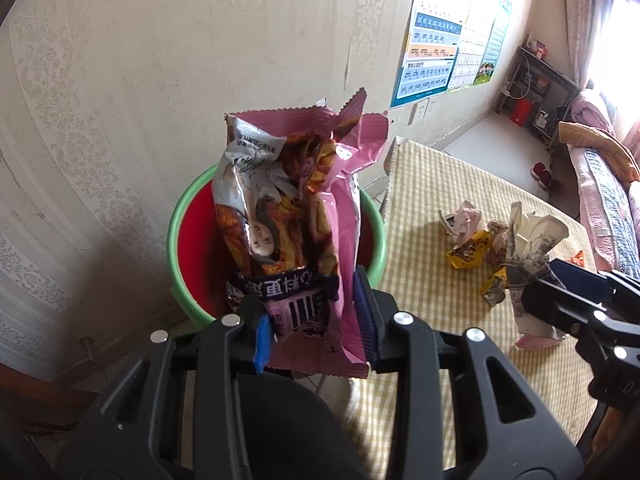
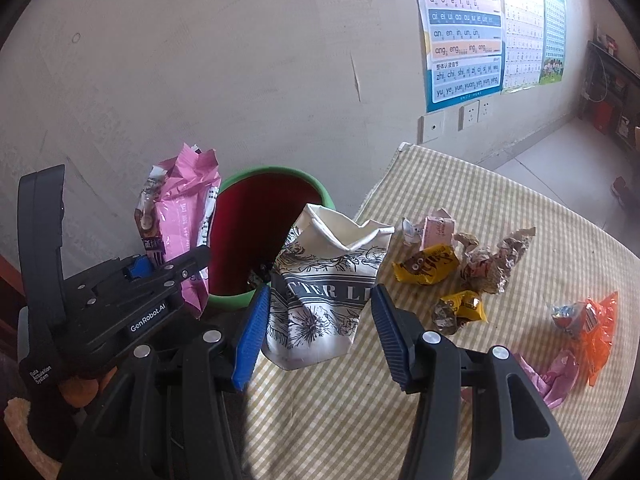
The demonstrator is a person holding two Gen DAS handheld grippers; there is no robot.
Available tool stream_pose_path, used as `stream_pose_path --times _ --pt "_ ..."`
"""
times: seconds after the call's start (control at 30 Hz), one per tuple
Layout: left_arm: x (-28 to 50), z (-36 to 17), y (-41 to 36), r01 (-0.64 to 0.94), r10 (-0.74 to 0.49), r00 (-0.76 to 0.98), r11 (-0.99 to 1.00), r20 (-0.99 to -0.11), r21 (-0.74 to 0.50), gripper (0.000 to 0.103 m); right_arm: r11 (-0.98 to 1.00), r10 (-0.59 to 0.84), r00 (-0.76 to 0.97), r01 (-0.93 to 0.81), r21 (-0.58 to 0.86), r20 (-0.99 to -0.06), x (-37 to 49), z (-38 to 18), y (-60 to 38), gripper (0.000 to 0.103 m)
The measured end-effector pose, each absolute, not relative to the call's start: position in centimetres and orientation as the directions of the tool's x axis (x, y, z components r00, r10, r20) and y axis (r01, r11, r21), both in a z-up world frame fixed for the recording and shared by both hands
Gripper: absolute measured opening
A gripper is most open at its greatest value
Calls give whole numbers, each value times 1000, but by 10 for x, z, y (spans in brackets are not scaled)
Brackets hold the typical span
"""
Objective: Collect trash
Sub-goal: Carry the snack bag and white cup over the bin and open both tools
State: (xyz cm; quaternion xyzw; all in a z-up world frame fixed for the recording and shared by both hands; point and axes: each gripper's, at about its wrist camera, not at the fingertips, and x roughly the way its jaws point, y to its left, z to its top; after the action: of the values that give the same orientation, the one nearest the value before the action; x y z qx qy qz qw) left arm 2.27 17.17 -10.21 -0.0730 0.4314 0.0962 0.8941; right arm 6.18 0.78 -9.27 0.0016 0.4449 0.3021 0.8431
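My left gripper (image 1: 316,326) is shut on a pink snack bag (image 1: 288,224) and holds it upright over the red bin with a green rim (image 1: 176,216). It also shows in the right wrist view (image 2: 160,268), with the bag (image 2: 180,216) left of the bin (image 2: 276,172). My right gripper (image 2: 316,330) has its jaws around a crumpled white paper cup with black print (image 2: 324,280), above the table's left edge beside the bin. The blue pads touch the cup's sides. The cup also shows in the left wrist view (image 1: 528,248).
The table has a yellow checked cloth (image 2: 460,420). On it lie a yellow wrapper (image 2: 424,266), a crumpled brown wrapper (image 2: 492,260), another small yellow wrapper (image 2: 460,310), an orange wrapper (image 2: 588,328) and a pink wrapper (image 2: 552,376). A wall stands behind the bin.
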Motion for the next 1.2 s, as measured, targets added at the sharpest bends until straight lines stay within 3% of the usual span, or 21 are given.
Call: stream_pose_path --times 0.4,1.2 --pt "26 -113 205 -292 150 581 956 -800 -33 34 791 531 388 -546 276 -753 83 -99 42 51" --pt "71 -145 254 -345 100 494 934 -864 -89 34 759 577 308 -544 357 -757 126 -105 99 51"
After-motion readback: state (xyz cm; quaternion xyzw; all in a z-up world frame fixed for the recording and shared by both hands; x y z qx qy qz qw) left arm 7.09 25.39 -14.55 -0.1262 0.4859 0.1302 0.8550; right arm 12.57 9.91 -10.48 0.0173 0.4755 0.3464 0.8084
